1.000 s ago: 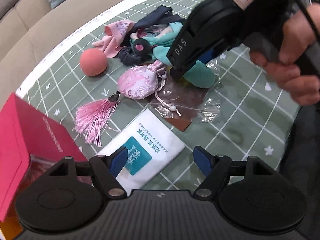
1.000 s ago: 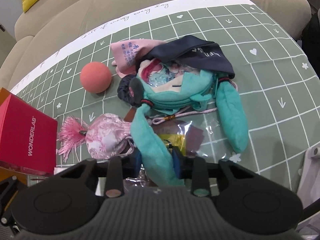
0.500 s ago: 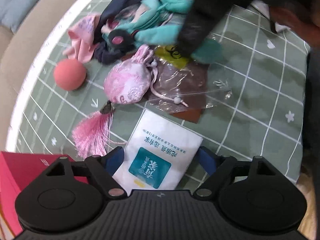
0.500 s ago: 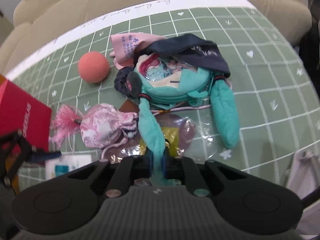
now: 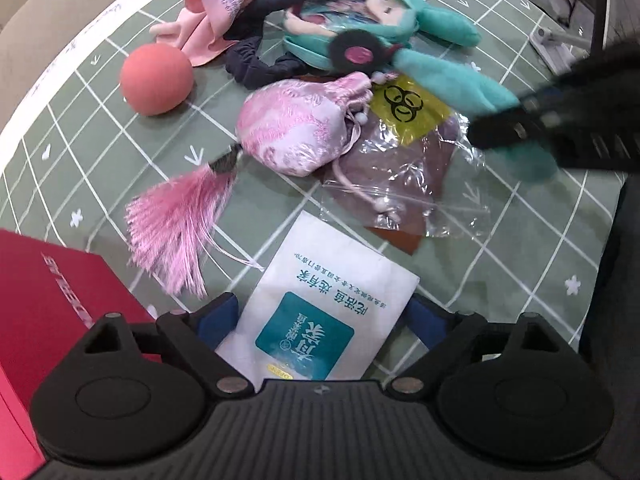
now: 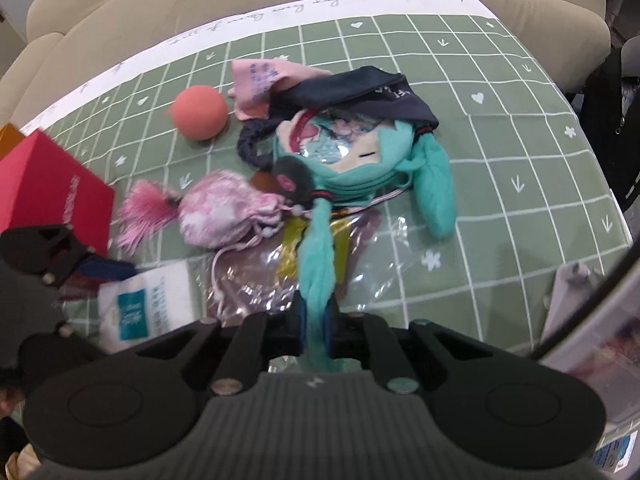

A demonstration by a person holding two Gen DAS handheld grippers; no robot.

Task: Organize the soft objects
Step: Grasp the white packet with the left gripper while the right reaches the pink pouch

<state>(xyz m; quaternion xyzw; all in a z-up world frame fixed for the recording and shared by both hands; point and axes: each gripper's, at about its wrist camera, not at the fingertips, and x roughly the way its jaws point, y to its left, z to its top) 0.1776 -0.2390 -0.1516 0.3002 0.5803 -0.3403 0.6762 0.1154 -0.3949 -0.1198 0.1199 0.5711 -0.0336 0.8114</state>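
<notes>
Right gripper [image 6: 316,320], lower centre, pinches fuzzy teal plush doll's [image 6: 352,168] long pigtail. Left gripper [image 5: 320,320] jaws opening wide, straddling flat white paper packet [image 5: 320,300], pads not pressing.

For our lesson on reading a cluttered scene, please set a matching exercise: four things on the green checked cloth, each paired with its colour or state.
Things:
1. foam ball
2. tassel
3. packet
4. plush pigtail

Descriptions:
A. white with a teal label, between open fingers
B. pinched in a shut gripper
C. coral, lying apart from the pile
D. pink threads fanned out

Pairs: 1-C, 2-D, 3-A, 4-B
</notes>
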